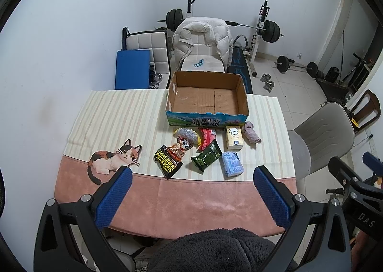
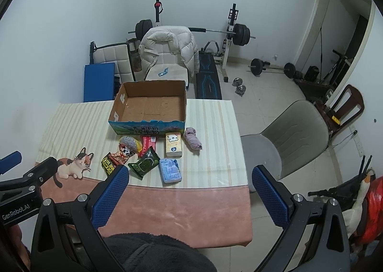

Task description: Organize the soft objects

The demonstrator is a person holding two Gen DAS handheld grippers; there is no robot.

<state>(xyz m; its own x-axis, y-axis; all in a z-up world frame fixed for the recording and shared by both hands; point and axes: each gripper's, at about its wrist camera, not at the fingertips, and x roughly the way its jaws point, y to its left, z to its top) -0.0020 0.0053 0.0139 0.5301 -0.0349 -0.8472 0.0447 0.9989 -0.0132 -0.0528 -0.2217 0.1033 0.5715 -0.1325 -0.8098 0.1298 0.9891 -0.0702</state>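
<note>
An empty cardboard box [image 1: 207,101] stands at the far side of the table; it also shows in the right wrist view [image 2: 149,104]. In front of it lie several soft packs: a black shoe-wipes pack [image 1: 168,161], a green pack [image 1: 207,157], a blue tissue pack [image 1: 232,163], a yellow tissue pack [image 1: 234,138], a red pack [image 1: 207,136], a silver scrubber [image 1: 188,135] and a rolled mauve cloth [image 1: 251,133]. My left gripper [image 1: 192,172] is open and empty, held above the near table edge. My right gripper [image 2: 189,174] is open and empty, to the right of it.
The table wears a striped and pink cloth with a cat print [image 1: 112,159]. A grey chair [image 2: 292,138] stands at the table's right side. A chair with a white jacket [image 1: 203,40] stands behind the box. Weights and a bench [image 2: 208,80] fill the floor beyond.
</note>
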